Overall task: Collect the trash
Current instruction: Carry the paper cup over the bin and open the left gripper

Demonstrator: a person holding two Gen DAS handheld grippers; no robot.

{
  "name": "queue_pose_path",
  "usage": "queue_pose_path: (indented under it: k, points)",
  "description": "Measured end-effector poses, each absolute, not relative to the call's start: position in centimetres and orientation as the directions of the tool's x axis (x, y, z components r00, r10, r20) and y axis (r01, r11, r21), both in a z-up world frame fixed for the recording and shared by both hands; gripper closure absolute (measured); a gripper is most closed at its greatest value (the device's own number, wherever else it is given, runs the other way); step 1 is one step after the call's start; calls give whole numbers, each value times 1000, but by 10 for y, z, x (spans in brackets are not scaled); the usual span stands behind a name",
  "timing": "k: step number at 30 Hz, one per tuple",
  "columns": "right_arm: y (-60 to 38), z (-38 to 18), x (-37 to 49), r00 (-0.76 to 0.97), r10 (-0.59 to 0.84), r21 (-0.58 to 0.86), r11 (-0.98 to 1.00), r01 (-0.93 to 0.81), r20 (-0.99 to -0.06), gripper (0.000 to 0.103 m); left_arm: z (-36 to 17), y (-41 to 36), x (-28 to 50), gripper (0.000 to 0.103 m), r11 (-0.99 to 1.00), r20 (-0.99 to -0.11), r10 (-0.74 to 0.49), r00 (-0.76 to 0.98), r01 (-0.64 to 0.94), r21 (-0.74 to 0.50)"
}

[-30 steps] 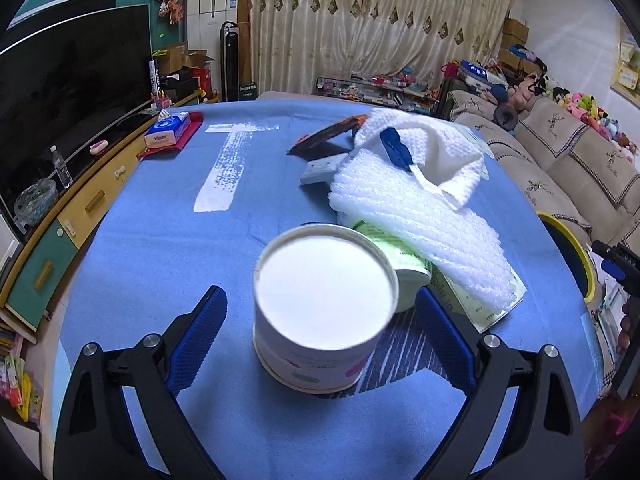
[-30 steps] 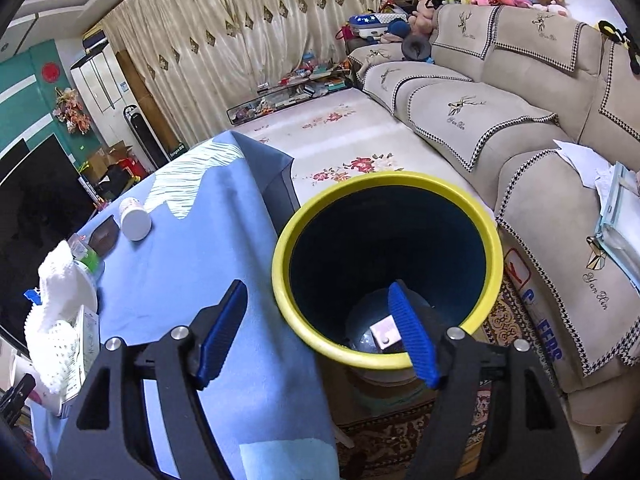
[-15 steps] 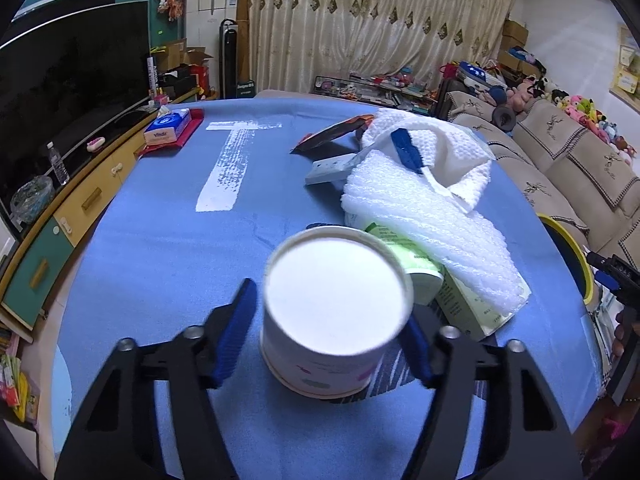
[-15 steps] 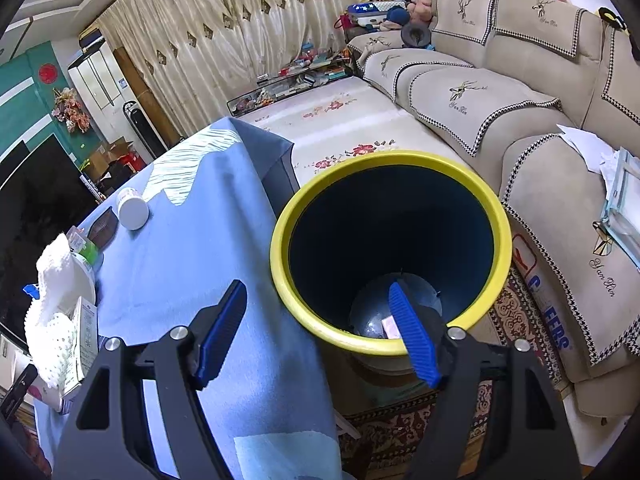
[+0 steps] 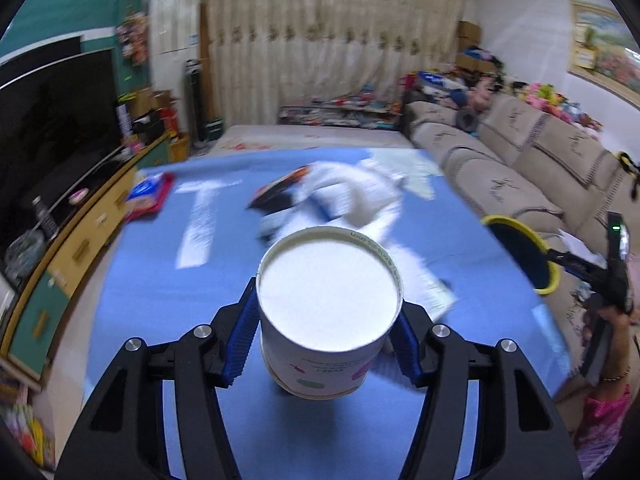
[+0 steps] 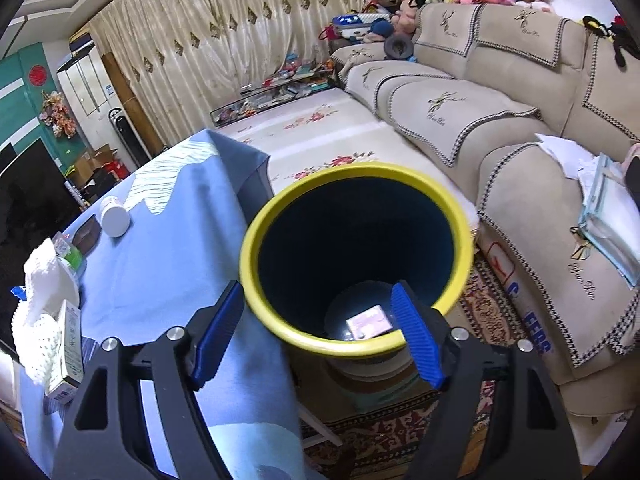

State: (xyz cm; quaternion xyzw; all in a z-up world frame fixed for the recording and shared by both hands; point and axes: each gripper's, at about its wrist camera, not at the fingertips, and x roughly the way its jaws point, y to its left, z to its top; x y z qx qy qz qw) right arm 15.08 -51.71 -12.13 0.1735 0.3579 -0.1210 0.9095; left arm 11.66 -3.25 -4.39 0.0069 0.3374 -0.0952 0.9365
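A white paper cup with coloured print on its side hangs above the blue table. My left gripper is shut on the cup, one blue pad pressing on each side. A yellow-rimmed dark bin stands off the table's edge, also visible as the bin at the right of the left wrist view. My right gripper hovers open over the bin's near rim with nothing between its fingers. A small pink card lies at the bin's bottom.
On the table lie white foam mesh wrap, a small carton, a green-labelled tub, a white jar and a red-blue pack. A beige sofa runs behind the bin. A person's hand holds the other gripper.
The left gripper's jaws closed onto the paper cup and lifted it off the table; the table now looks lower and blurred. The right gripper stays over the bin.
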Motion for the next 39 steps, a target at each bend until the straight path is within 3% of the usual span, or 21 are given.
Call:
queue_pose_path:
  k: [16, 27, 32, 35, 39]
  points:
    - [-587, -118, 112, 696, -255, 183, 853, 489, -671, 28, -24, -274, 209, 44, 789, -665, -507, 548, 606, -102]
    - [-628, -133, 100, 663, -275, 200, 813, 547, -696, 27, -92, -436, 299, 44, 755, -764, -469, 444, 651, -84]
    - [-635, -137, 98, 654, -281, 204, 801, 563, -703, 27, -121, -461, 311, 42, 762, -787, -446, 426, 642, -84]
    - [-636, -139, 99, 650, -280, 202, 801, 564, -706, 27, -127, -467, 315, 32, 774, -787, -432, 441, 629, -72]
    - [-633, -138, 101, 653, -276, 201, 805, 557, -705, 27, -123, -459, 310, 30, 776, -781, -439, 444, 626, -80]
